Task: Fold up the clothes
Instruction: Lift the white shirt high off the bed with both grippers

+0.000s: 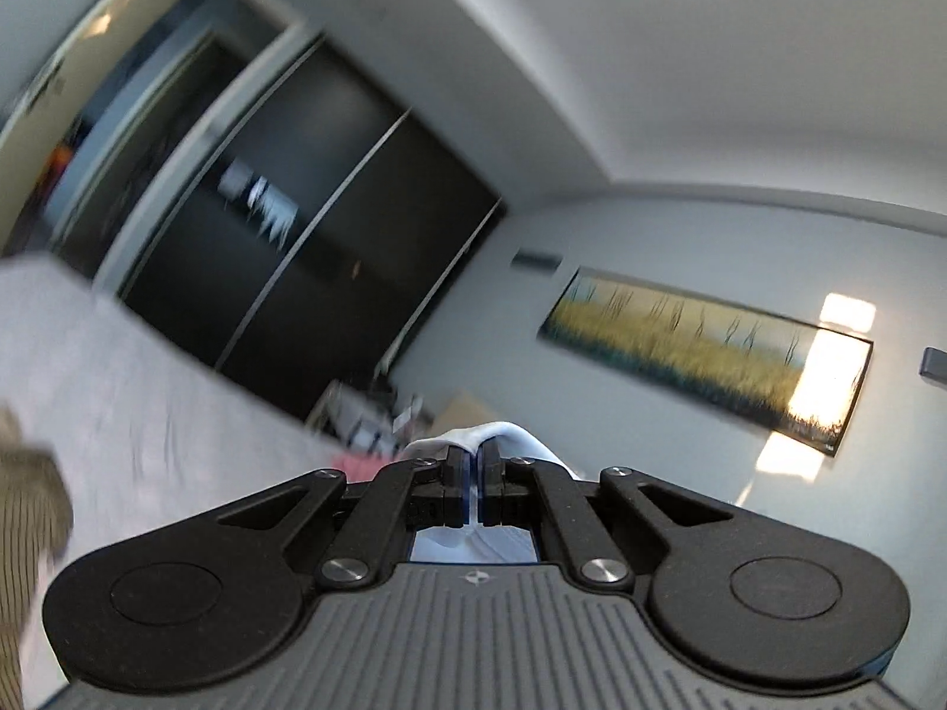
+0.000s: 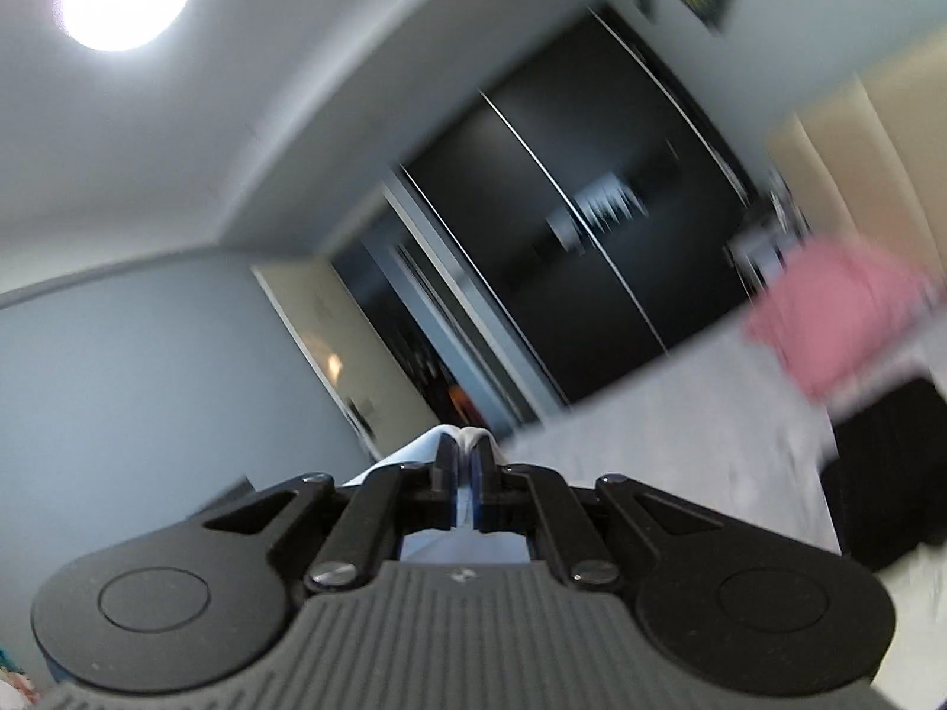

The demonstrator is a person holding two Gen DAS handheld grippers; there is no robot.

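So the white garment (image 1: 473, 438) is pinched at two spots: the left gripper (image 1: 475, 461) has its jaws clamped on one bunched edge, and the right gripper (image 2: 466, 461) is closed on another bit (image 2: 464, 436). Both point level at a dark sliding wardrobe (image 1: 331, 225). Below lies a pale bed (image 2: 680, 414) with what looks like a blurry pink garment (image 2: 840, 319).

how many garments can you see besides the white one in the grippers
3: a pink garment on the bed's far side, a black garment nearer on the bed, and a tan striped garment at the left wrist view's left edge. More may be hidden.
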